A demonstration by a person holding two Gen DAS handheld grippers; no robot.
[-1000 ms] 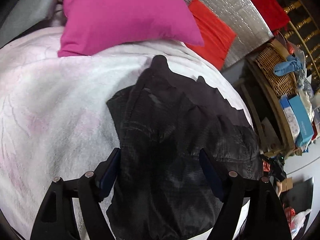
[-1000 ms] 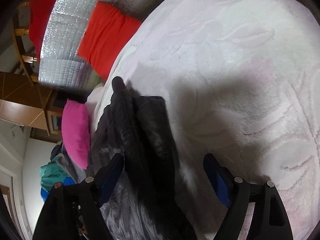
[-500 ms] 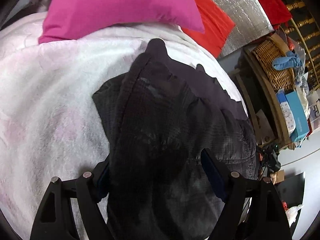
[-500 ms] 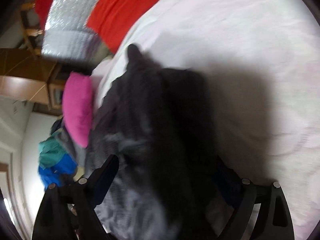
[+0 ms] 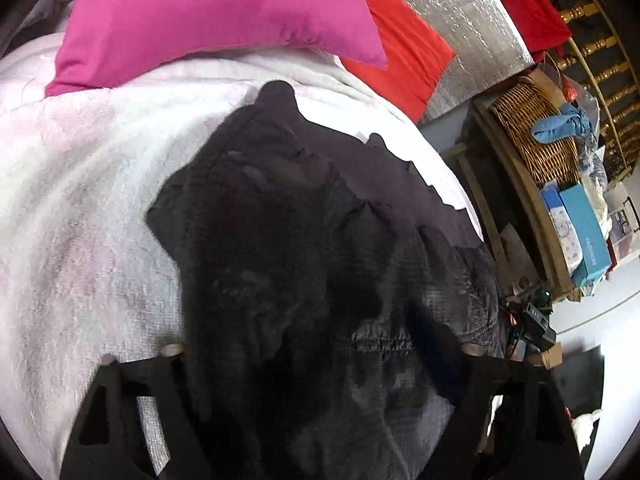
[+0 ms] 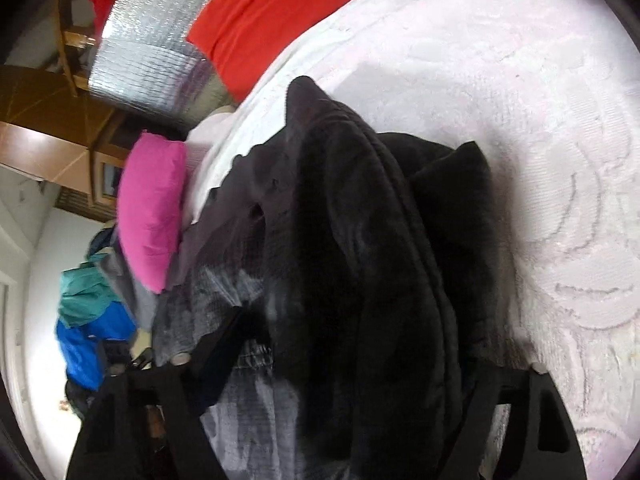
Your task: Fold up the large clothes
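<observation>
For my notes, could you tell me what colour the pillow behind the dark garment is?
Bright magenta pink pillow, clearest in the left wrist view.

Legible text: none confirmed.
Teal box, on wooden shelf beside bed: white lettering along side face, too small and distorted to read.
Adjacent white-blue box: printed pattern only, no readable characters.
Right wrist view: no lettering, labels, numbers or signs visible.

Pink pillow rests on white bedspread.
</observation>
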